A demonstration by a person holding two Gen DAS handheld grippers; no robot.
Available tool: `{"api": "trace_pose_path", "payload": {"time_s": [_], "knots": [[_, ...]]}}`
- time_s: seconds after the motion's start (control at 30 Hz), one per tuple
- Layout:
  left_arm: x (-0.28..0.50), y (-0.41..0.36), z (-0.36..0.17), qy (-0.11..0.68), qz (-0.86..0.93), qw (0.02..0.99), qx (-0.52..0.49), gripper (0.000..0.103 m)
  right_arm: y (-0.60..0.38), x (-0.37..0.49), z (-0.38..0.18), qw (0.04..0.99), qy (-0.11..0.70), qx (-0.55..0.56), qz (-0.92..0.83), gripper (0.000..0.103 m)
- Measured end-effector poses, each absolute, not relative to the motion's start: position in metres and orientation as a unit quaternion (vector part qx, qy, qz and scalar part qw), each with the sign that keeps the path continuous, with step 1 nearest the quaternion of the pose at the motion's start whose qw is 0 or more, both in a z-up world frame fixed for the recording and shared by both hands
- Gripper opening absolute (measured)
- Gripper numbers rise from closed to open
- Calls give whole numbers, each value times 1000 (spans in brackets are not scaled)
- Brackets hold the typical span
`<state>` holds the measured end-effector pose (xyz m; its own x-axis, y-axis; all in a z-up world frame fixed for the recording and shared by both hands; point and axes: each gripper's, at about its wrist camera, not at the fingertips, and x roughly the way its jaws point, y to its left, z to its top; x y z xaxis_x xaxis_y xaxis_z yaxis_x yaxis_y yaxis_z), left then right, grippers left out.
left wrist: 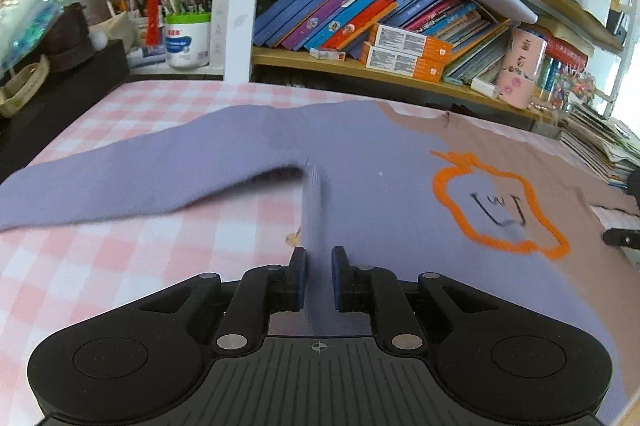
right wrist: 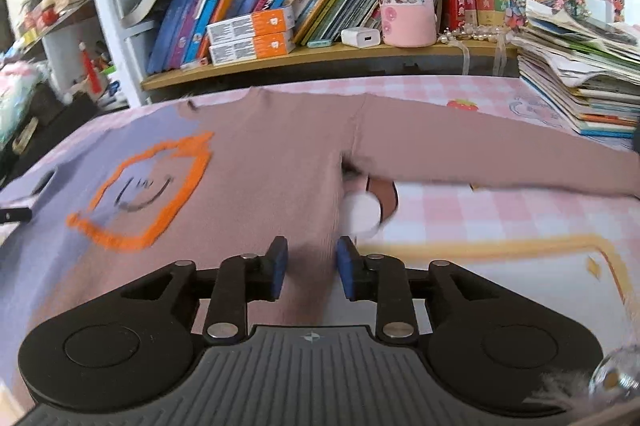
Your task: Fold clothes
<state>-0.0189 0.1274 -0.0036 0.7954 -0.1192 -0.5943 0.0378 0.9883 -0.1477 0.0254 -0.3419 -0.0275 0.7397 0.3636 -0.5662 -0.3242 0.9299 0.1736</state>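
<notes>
Left wrist | left gripper [left wrist: 319, 276] pinches sweater [left wrist: 400, 186] | bookshelf [left wrist: 360, 62] behind

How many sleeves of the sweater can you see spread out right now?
2. The purple sleeve stretches out left over the checked cloth; the pink sleeve stretches out right toward the stacked magazines. Neither looks folded in yet.

Both wrist cameras are sitting low and close over the checked tablecloth [left wrist: 100, 266], facing the bookshelf [right wrist: 320, 58] along the far edge; both are catching the sweater's orange print [left wrist: 500, 202].
</notes>
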Motion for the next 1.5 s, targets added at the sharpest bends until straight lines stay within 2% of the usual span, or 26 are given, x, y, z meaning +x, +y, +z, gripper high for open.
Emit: {"api": "trace_pose_path", "payload": {"time_s": [0.33,0.4,0.53,1.2,1.37,1.47,1.5], "knots": [[-52,123,-7,331,-62,940,-52,12,-347,-42,-25,933,313,14,176,26],[-52,119,-6,334,-71,939,-34,10,-344,-48,-25,931,315,10,182,15],[-45,124,-7,329,-65,942,-27,7,-338,-43,-24,935,311,0,168,8],[-37,129,-10,326,-84,941,-31,7,-338,-39,-27,940,306,-5,152,8],[-44,131,-8,328,-84,940,-37,11,-336,-42,-25,940,307,-12,148,13],[-55,132,-7,331,-96,937,-55,21,-342,-50,-24,937,312,-3,156,18],[-58,133,-8,332,-98,936,-66,29,-344,-53,-23,936,313,0,159,20]]}}
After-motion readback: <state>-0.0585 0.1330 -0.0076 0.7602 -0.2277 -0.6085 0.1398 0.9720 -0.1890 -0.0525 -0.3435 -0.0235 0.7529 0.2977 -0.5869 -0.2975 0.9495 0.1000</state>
